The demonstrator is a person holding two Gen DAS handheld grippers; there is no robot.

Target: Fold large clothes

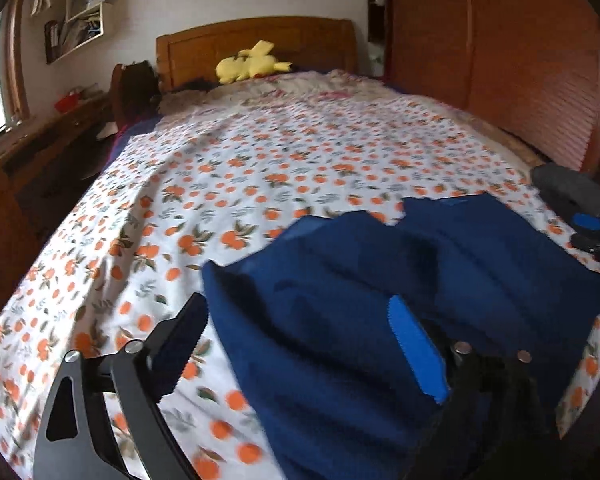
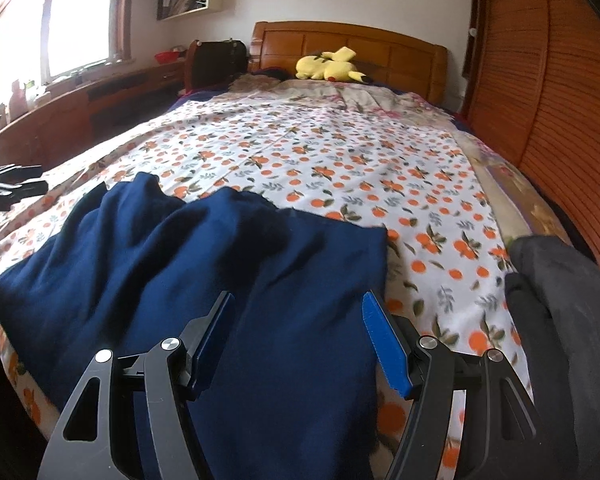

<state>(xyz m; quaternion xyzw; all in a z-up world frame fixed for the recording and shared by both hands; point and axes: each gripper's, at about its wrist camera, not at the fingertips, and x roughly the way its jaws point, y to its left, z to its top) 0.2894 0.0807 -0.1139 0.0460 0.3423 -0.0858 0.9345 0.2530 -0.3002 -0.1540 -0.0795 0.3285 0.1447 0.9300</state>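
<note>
A navy blue garment (image 1: 400, 280) lies rumpled on the near part of the bed, on an orange-print sheet (image 1: 260, 168). My left gripper (image 1: 300, 320) is open, its jaws wide, hovering over the garment's left edge. The garment (image 2: 200, 248) also fills the near left of the right wrist view. My right gripper (image 2: 298, 320) is open over the garment's right part, with its right finger near the cloth's right edge. The right gripper shows at the far right of the left wrist view (image 1: 592, 220). The left gripper shows at the left edge of the right wrist view (image 2: 12, 184).
A yellow plush toy (image 2: 332, 65) lies by the wooden headboard (image 2: 348, 44). A wooden wardrobe (image 2: 548, 100) runs along the bed's right side. A desk (image 2: 80, 104) under the window stands left. A dark grey cloth (image 2: 564, 300) sits at the near right.
</note>
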